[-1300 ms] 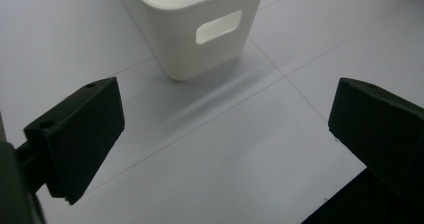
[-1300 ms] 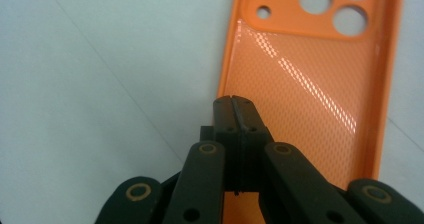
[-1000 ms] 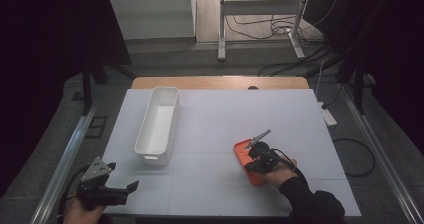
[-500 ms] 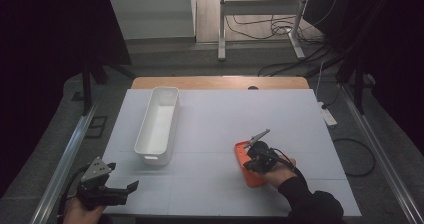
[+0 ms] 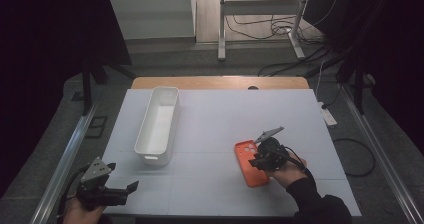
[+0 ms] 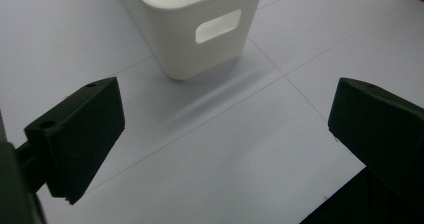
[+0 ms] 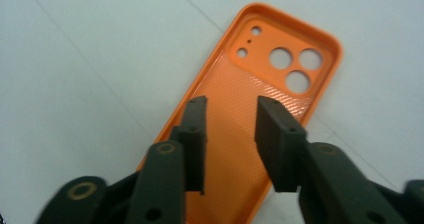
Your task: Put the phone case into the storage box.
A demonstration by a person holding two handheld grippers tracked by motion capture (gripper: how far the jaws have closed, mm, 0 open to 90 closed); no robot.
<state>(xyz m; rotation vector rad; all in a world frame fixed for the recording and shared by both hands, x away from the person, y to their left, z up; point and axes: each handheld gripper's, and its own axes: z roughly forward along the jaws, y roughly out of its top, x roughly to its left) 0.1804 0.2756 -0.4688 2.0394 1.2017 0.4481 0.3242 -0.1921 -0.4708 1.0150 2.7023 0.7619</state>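
An orange phone case (image 5: 244,156) lies inside-up on the white table, with its camera holes at the far end (image 7: 290,59). My right gripper (image 5: 260,160) hovers just over the case's near half. Its jaws have just been opening and now stand apart (image 7: 232,106), with nothing pinched between them. At the table's near left corner my left gripper (image 5: 131,190) is held low with its jaws wide apart (image 6: 225,134) and nothing in them. It points toward the near end of a white bin (image 6: 200,29).
The long white bin (image 5: 152,159) stands lengthwise on the left half of the table and looks empty. The white table top (image 5: 225,114) has a wooden strip along its far edge. Cables and a metal stand are on the floor beyond.
The right gripper's jaws have parted over the orange case and the hand has lifted slightly. The left gripper has stayed where it was.
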